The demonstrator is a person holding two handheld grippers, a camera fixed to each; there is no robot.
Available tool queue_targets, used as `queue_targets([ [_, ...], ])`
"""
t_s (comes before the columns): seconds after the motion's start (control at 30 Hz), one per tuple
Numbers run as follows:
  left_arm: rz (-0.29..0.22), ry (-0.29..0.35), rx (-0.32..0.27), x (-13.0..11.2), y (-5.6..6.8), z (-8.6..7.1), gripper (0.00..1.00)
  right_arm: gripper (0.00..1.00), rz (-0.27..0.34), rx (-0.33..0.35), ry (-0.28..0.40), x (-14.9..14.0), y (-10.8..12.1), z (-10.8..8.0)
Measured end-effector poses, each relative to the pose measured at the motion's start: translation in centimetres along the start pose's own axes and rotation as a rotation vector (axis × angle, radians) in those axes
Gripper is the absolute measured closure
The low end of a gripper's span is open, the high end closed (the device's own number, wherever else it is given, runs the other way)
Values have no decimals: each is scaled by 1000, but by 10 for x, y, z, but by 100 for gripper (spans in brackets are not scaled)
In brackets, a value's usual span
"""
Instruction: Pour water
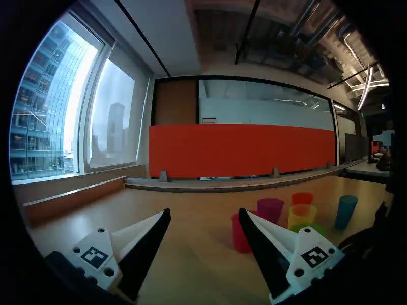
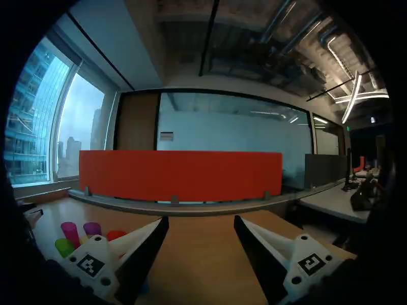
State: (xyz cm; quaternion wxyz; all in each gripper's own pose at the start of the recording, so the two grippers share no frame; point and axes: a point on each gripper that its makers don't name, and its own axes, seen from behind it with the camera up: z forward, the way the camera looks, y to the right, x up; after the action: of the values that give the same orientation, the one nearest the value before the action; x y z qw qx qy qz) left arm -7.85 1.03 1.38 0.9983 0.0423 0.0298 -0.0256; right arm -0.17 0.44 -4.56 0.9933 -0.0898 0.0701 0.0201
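Left gripper view: how does the left claw [image 1: 203,211] stand?

Released. Its two fingers are spread wide, with bare bench [image 1: 203,259] between them and nothing gripped.

Where are the cups [image 1: 302,216]?

On the bench, on the near side of the red screen [image 1: 239,150], toward its right end. A red cup [image 1: 240,236] is farthest from the screen, partly hidden behind one finger of the claw. Just beyond it, closer to the screen, is a magenta cup [image 1: 270,208]. Further toward the screen's right end sit a green cup [image 1: 318,227], a yellow cup [image 1: 301,212] and an orange cup [image 1: 302,198], one behind another, with orange closest to the screen. A teal cup [image 1: 346,211] stands a little apart, further right again.

Any water in them?

Cannot tell; their insides are out of sight.

And the right gripper view?

The right claw [image 2: 200,218] is released as well, fingers apart over bare bench, holding nothing. It points at the middle of the screen.

The cups there?

In front of the screen's left end, huddled close together beside one finger of that claw, which hides part of them. Green, magenta, purple and red ones can be made out.

Anything else?

A window [image 1: 66,117] lies left of the screen, and a second desk [image 2: 330,201] lies past its right end.
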Motion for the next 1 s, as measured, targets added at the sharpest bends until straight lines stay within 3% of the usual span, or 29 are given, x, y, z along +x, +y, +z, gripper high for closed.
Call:
queue_targets([
  [1.0, 1, -33, -5, -7, 1, 1, 1, 1, 1, 24, 12, 0, -4, -3],
])
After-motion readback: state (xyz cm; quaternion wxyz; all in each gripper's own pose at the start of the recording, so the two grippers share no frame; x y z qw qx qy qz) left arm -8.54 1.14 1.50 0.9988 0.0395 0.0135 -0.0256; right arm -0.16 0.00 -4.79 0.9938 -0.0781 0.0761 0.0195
